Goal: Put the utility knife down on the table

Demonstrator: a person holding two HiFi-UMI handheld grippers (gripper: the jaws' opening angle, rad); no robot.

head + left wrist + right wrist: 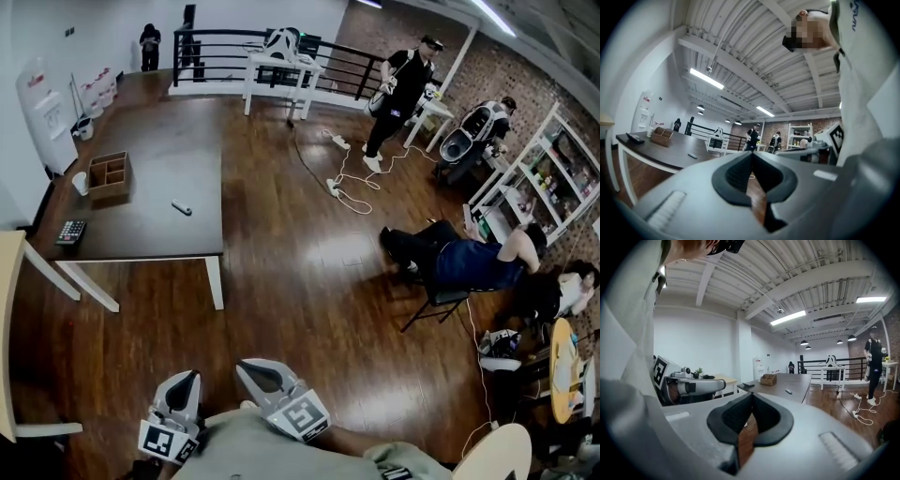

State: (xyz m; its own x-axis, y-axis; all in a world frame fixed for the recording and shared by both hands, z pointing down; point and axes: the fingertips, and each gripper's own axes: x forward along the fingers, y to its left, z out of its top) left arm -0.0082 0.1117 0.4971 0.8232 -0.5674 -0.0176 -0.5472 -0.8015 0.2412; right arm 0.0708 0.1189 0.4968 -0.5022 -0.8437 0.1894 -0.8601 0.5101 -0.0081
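Observation:
The utility knife (181, 208) is a small grey bar lying on the dark table (178, 239) at the left of the head view, far ahead of both grippers. It shows tiny in the left gripper view (692, 156) and in the right gripper view (788, 391). My left gripper (188, 378) and right gripper (247, 367) sit close to my body at the bottom edge. Both point level toward the room. The left gripper (751, 155) is shut with nothing between its pads. The right gripper (751, 397) is likewise shut and empty.
A wooden divided box (109, 175), a cup (81, 183) and a calculator (70, 231) are on the dark table. A seated person (469, 262), floor cables (345, 187), a standing person (398, 89) and a white table (279, 67) lie to the right and beyond.

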